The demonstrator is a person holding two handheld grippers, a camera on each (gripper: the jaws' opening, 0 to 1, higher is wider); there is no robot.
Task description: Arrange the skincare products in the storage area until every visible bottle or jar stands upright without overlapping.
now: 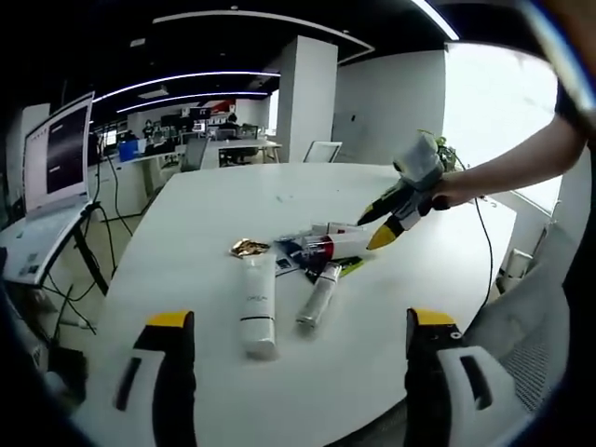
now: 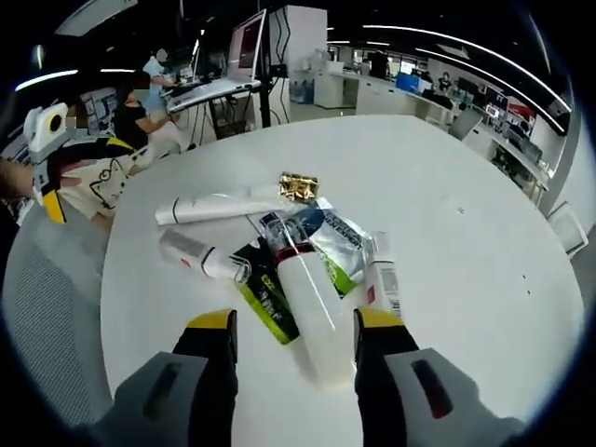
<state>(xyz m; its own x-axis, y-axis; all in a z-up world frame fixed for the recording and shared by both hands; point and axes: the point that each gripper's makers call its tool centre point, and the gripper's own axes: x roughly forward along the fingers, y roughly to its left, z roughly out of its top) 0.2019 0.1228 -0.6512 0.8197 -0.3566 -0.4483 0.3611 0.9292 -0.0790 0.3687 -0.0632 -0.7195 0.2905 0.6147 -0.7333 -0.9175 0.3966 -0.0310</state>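
In the left gripper view, the left gripper (image 1: 298,349) hangs spread wide above the near edge of the white table (image 1: 233,196), holding and touching nothing. The skincare products lie in a heap at the table's middle: a white tube (image 1: 257,307) and a silver tube (image 1: 318,296) lie flat at 12 o'clock from the jaws, with a gold-wrapped item (image 1: 249,248) beyond them.

In the right gripper view, the right gripper (image 2: 293,326) is lowered over the pile, its jaws apart on either side of the base of a white bottle (image 2: 307,312) lying flat. Whether the jaws touch the bottle cannot be told. A green-and-black packet (image 2: 265,300) lies at 10 o'clock beside the left jaw, a small red-and-white tube (image 2: 382,277) at 2 o'clock.
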